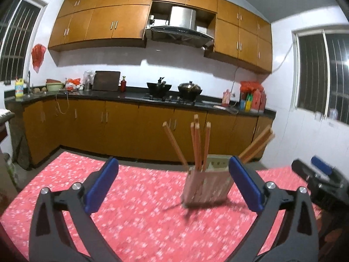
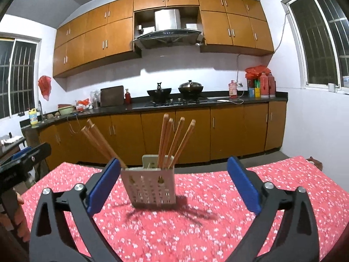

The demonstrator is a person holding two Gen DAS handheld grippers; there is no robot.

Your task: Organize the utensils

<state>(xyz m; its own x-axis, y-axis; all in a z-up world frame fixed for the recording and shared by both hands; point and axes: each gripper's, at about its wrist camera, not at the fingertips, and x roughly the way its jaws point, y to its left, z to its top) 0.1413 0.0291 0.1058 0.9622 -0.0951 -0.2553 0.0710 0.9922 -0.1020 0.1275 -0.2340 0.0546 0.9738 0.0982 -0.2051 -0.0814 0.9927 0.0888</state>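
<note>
A white perforated utensil holder (image 2: 150, 185) stands upright on the table with the red flowered cloth (image 2: 196, 229). Several wooden chopsticks (image 2: 168, 142) stick out of it, and two more (image 2: 100, 142) lean out to the left. In the left wrist view the same holder (image 1: 207, 185) is blurred, with chopsticks (image 1: 197, 146) rising from it. My left gripper (image 1: 174, 181) is open with nothing between its blue pads; the holder stands beyond, near its right finger. My right gripper (image 2: 173, 183) is open and empty too, the holder a little past its left finger. The right gripper (image 1: 318, 174) also shows at the left wrist view's right edge.
Beyond the table runs a dark kitchen counter (image 2: 196, 103) over wooden cabinets, bearing a stove with two woks (image 2: 174, 91), bottles and a cutting board. Barred windows sit on both side walls. The left gripper's body (image 2: 24, 163) shows at the right wrist view's left edge.
</note>
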